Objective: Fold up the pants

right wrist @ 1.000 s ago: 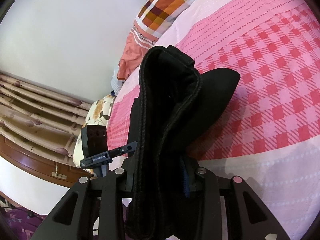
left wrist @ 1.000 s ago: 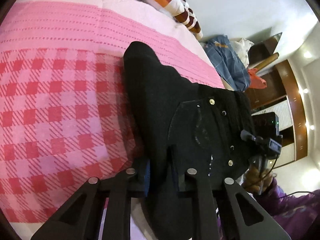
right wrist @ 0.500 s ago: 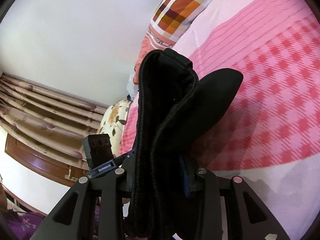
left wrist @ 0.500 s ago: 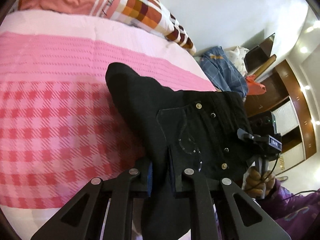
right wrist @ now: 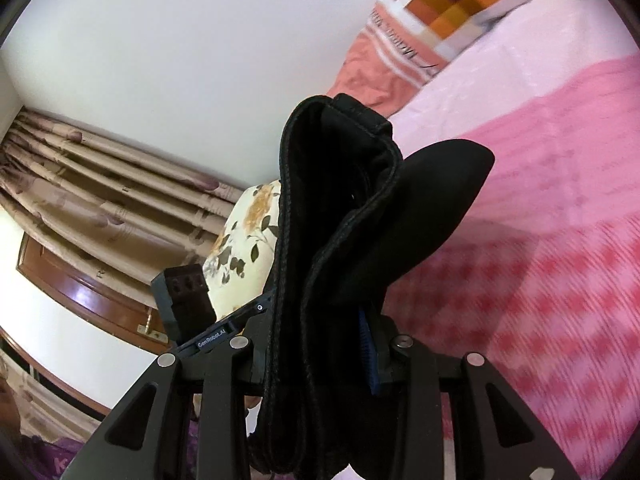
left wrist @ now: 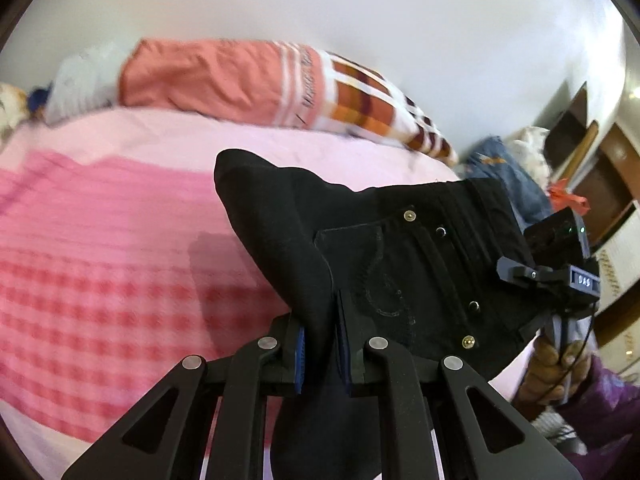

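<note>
Folded black pants point(left wrist: 400, 264) with metal rivets and a stitched back pocket hang in the air over the pink checked bed point(left wrist: 100, 272). My left gripper point(left wrist: 322, 350) is shut on one side edge of the bundle, blue pads pressing the cloth. In the right wrist view my right gripper point(right wrist: 320, 344) is shut on the thick waistband end of the pants point(right wrist: 340, 216), which stands up between its fingers. The right gripper's body point(left wrist: 560, 264) and the hand holding it show at the far side of the pants. The left gripper's body point(right wrist: 188, 300) shows left of the cloth.
Orange and checked pillows point(left wrist: 248, 84) lie along the bed's far edge by a white wall. Blue denim clothes point(left wrist: 508, 176) and wooden furniture point(left wrist: 608, 184) stand at the right. Curtains point(right wrist: 92, 184) and a floral pillow point(right wrist: 244, 240) are on the other side.
Both grippers have lifted the pants off the bed and tilted upward, so more wall and pillows show. The grips on the cloth are unchanged.
</note>
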A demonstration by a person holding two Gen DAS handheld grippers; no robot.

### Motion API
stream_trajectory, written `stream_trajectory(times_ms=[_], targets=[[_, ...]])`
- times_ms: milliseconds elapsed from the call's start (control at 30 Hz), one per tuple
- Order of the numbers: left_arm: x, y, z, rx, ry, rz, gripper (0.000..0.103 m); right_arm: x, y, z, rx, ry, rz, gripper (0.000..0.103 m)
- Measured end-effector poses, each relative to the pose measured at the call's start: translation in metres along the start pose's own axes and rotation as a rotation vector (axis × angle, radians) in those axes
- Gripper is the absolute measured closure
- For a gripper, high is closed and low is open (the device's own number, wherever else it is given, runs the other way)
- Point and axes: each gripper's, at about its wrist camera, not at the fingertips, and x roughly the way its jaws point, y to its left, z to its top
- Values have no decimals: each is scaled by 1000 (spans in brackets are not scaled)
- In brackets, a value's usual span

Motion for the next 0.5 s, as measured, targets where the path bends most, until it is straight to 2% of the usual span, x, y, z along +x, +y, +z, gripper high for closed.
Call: stream_trajectory(times_ms=[200,500], targets=[[-9,28,21,45,-41,105,89,51,6,32,-12,30,30,71],[-9,71,55,52,-79,195,89,110,11,72,-42,61,47,71]])
